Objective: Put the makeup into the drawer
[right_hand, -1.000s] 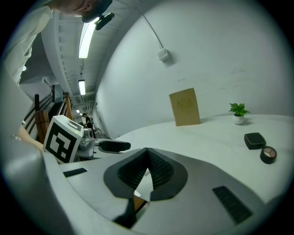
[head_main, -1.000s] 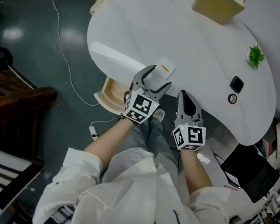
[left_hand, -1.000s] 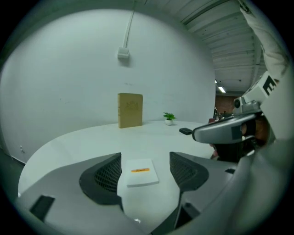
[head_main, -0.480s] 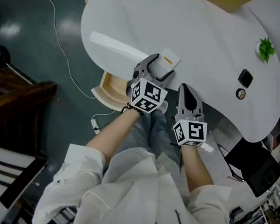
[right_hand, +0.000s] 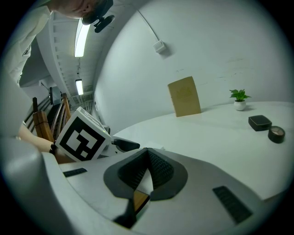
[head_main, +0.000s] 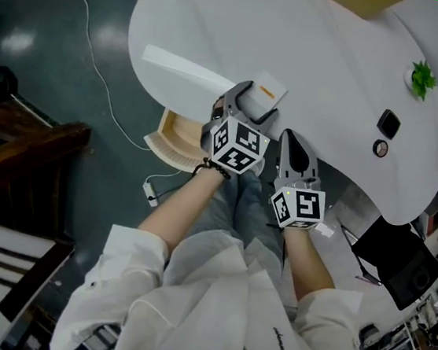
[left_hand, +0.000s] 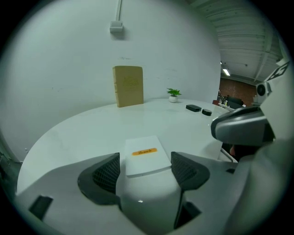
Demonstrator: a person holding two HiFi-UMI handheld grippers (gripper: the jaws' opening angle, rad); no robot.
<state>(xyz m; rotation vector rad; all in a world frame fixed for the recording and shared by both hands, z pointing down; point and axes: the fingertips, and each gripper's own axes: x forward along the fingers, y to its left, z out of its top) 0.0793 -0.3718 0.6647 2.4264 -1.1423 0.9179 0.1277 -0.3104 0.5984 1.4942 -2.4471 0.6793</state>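
Note:
A small white makeup box (left_hand: 144, 155) with an orange label sits between the pads of my left gripper (left_hand: 146, 170), which is shut on it. In the head view that box (head_main: 266, 89) and the left gripper (head_main: 253, 102) hang over the near edge of the white table (head_main: 322, 48). A wooden drawer (head_main: 177, 143) stands pulled out below the table's edge, just left of the left gripper. My right gripper (head_main: 290, 143) points at the table edge beside it; its jaws (right_hand: 147, 153) are shut with nothing between them.
On the table are a black compact (head_main: 388, 123), a small round item (head_main: 380, 148), a little green plant (head_main: 422, 76), a tan book (left_hand: 128, 86) upright at the far side and a long white strip (head_main: 184, 69). A cable (head_main: 103, 85) runs across the floor; dark wooden furniture (head_main: 16, 145) stands left.
My left gripper has moved a little up and to the right with the box still in it. The right gripper has barely moved.

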